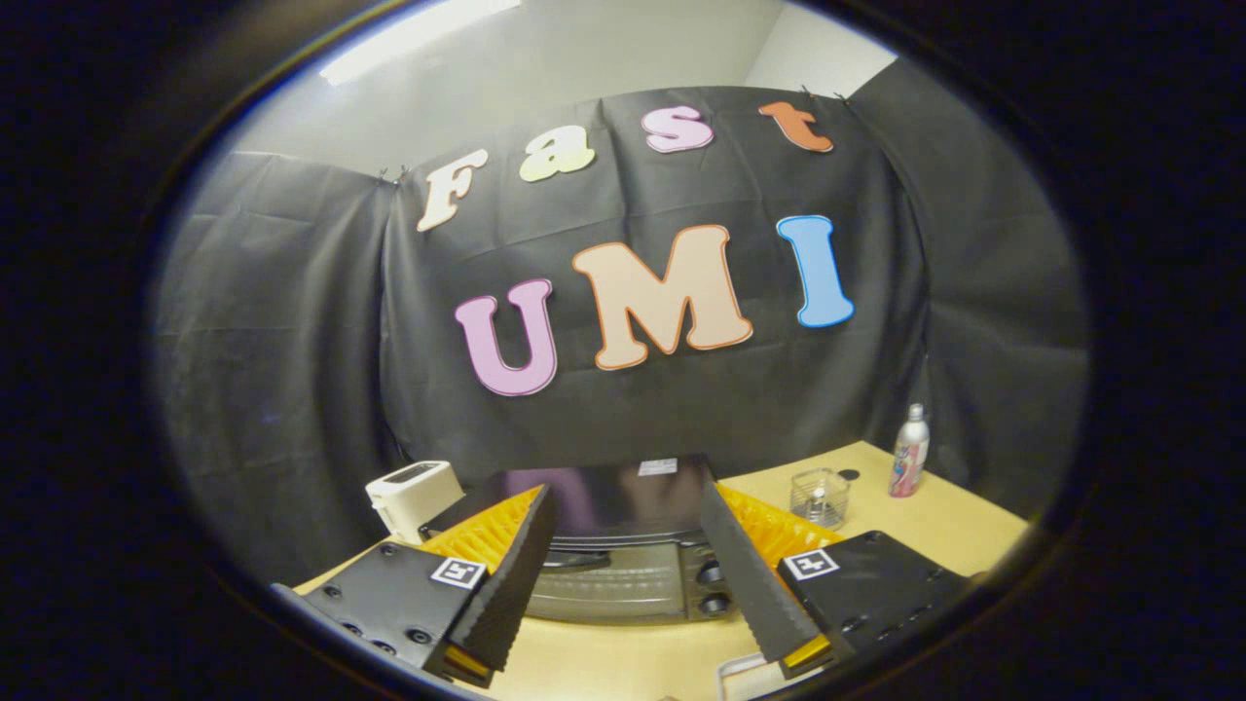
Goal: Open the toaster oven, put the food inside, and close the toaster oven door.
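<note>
Two fingers [623,570] spread apart, holding nothing, with the oven [623,545] between them on the counter [934,526]; door looks closed.

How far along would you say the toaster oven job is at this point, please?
Nothing looks done yet: the toaster oven sits on the table with its door shut. In hand: the tool hovers open, fingers apart, the oven just ahead between them, gripping nothing. Left: opening the door, loading the food, closing it.
</note>
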`<state>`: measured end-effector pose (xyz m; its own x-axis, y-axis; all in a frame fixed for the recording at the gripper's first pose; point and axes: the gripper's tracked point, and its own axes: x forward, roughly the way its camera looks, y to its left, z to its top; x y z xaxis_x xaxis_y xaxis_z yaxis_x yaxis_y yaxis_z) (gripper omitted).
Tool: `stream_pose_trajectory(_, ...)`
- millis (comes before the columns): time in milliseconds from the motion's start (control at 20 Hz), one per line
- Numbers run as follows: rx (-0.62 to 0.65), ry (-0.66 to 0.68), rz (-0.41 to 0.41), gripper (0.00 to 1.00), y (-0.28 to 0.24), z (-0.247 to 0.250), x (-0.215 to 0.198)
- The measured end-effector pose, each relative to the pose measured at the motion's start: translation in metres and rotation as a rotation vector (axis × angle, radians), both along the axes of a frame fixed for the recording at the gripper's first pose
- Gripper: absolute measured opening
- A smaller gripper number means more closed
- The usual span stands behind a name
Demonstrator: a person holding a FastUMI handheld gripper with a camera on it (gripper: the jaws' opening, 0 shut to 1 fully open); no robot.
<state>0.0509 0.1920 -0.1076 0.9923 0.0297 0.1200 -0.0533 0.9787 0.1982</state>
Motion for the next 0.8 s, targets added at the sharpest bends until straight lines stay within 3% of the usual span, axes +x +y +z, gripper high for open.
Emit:
stream_pose_trajectory(350, -0.066, -0.041, -0.028, 0.95, 0.057, -0.029, 0.034)
stream_pose_trajectory(800, -0.090, -0.027, -0.073, 0.95, 0.071, -0.067, 0.078)
